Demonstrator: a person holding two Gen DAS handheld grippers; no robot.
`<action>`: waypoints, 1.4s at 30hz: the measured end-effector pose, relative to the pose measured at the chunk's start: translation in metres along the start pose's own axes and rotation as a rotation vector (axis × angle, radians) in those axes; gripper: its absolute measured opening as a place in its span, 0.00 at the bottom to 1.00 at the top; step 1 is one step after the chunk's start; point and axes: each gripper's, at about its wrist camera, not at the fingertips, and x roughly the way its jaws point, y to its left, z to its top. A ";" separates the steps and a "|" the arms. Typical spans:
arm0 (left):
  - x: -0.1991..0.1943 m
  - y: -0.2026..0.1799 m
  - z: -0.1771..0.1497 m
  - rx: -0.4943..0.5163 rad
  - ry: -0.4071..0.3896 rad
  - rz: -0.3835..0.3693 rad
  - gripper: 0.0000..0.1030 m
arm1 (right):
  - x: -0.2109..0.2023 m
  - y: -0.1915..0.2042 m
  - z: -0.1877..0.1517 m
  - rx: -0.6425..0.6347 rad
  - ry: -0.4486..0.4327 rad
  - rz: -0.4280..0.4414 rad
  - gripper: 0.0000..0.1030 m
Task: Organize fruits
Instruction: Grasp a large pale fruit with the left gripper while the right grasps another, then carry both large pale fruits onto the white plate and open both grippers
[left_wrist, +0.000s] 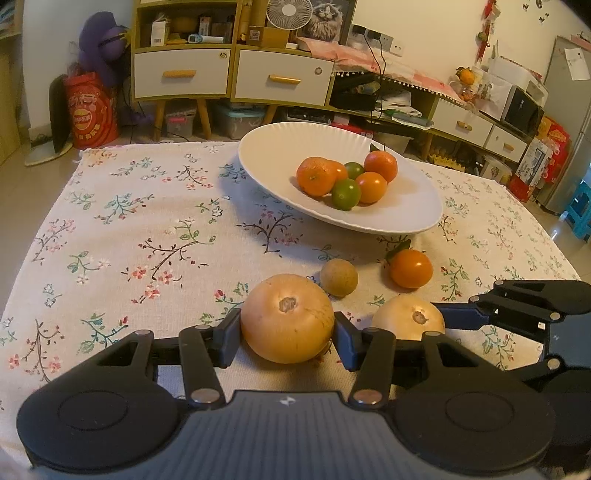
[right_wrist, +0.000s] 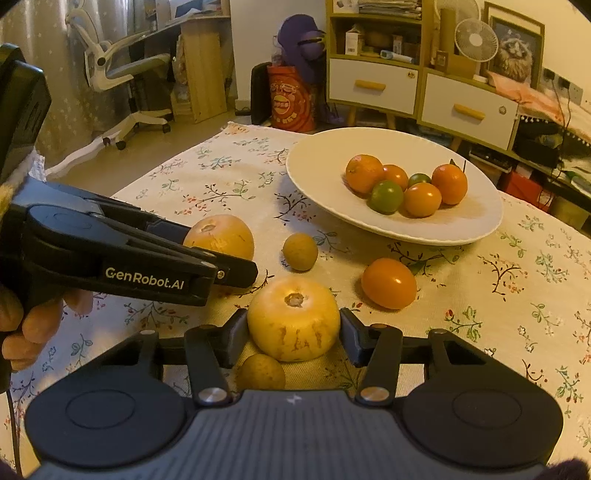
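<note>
Each claw, left claw (left_wrist: 287, 332) and right claw (right_wrist: 293, 334), clamps a yellow fruit; six fruits fill the plate (left_wrist: 406, 218) at twelve o'clock, several remain on the counter (left_wrist: 129, 221).

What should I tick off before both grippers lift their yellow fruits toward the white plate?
1. Left gripper closed on its yellow fruit, pads on both sides: ok.
2. Right gripper closed on the other yellow fruit: ok.
3. Free space in the white plate beside the six fruits already in it: ok.
4. Brown fruit and orange fruit lie between the grippers and the plate: not ok, lift above them.
5. Small brown fruit under the right gripper, touching the held fruit: cannot tell.
</note>
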 end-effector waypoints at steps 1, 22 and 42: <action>0.000 0.000 0.000 0.000 0.000 0.001 0.34 | 0.000 0.000 0.000 0.000 -0.001 -0.001 0.47; -0.017 0.003 0.022 -0.028 -0.063 0.005 0.33 | -0.022 -0.018 0.024 0.062 -0.097 0.004 0.46; 0.018 -0.004 0.094 0.003 -0.112 0.045 0.33 | -0.012 -0.078 0.061 0.083 -0.170 -0.108 0.47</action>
